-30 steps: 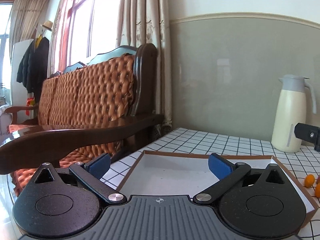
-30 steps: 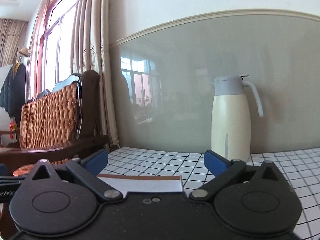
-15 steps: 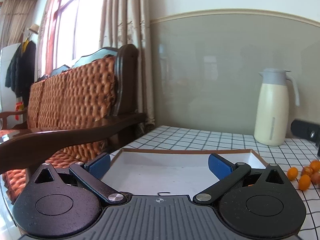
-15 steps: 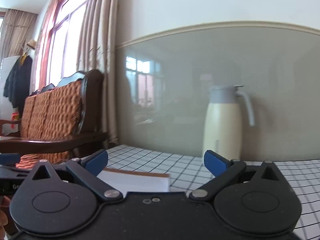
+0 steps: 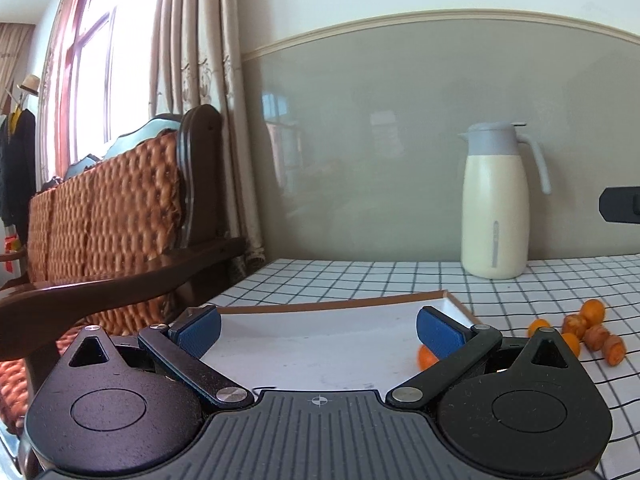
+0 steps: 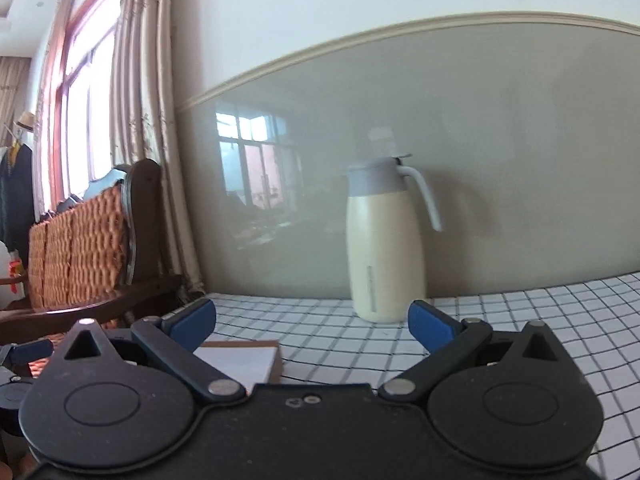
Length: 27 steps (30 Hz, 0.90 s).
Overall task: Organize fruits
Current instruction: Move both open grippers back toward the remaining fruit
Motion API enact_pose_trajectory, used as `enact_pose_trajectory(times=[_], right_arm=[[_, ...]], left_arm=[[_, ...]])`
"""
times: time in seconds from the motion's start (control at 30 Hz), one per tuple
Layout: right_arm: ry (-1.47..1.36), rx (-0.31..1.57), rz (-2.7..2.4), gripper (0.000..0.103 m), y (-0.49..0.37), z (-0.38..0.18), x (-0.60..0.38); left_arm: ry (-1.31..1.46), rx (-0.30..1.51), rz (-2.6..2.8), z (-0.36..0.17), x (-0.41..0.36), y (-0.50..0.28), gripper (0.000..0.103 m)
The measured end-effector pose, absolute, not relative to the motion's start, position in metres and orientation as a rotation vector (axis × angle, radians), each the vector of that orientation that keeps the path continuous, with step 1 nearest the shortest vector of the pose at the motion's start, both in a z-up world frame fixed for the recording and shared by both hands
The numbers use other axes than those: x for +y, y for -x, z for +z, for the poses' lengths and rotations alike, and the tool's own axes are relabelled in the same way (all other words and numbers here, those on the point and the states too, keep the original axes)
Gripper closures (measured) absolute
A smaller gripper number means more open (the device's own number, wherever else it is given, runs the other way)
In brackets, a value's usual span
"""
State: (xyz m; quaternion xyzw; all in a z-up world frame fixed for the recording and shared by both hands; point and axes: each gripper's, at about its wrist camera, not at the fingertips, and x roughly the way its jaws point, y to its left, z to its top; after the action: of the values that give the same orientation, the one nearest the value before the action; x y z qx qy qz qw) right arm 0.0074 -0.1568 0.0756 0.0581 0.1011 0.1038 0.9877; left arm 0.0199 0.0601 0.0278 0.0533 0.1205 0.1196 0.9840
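Left gripper [image 5: 318,330] wide open, empty, ribbed blue pads over shallow white tray [image 5: 332,306] with brown rim; one orange fruit [image 5: 426,357] inside at right edge. Loose small oranges [image 5: 576,330] right of tray on checked cloth [image 5: 400,280]. Right gripper [image 6: 312,320] wide open, empty; smooth cream jug [image 6: 384,248] far

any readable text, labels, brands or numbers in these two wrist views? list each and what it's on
None readable.
left gripper body: a small crosshair mark only, no letters.
right gripper body: small embossed marks, too small to read.
jug: a plain grey vertical strip, no print visible.
white tray: faint scuffs, no print.
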Motion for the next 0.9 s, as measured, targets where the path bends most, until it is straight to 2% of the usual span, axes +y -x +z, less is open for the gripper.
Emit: enact_pose_trajectory(times=[0.37,0.9], right_arm=[[-0.194,0.094,0.062,0.006,0.012,0.077,-0.204],[-0.224,0.36,-0.047,0.006,-0.009,0.048,-0.239]], left_arm=[[-0.133,0.25,0.13,0.025,0.021,-0.022,0.0],[-0.166,0.3,-0.046,0.013,-0.045,-0.029,0.0]])
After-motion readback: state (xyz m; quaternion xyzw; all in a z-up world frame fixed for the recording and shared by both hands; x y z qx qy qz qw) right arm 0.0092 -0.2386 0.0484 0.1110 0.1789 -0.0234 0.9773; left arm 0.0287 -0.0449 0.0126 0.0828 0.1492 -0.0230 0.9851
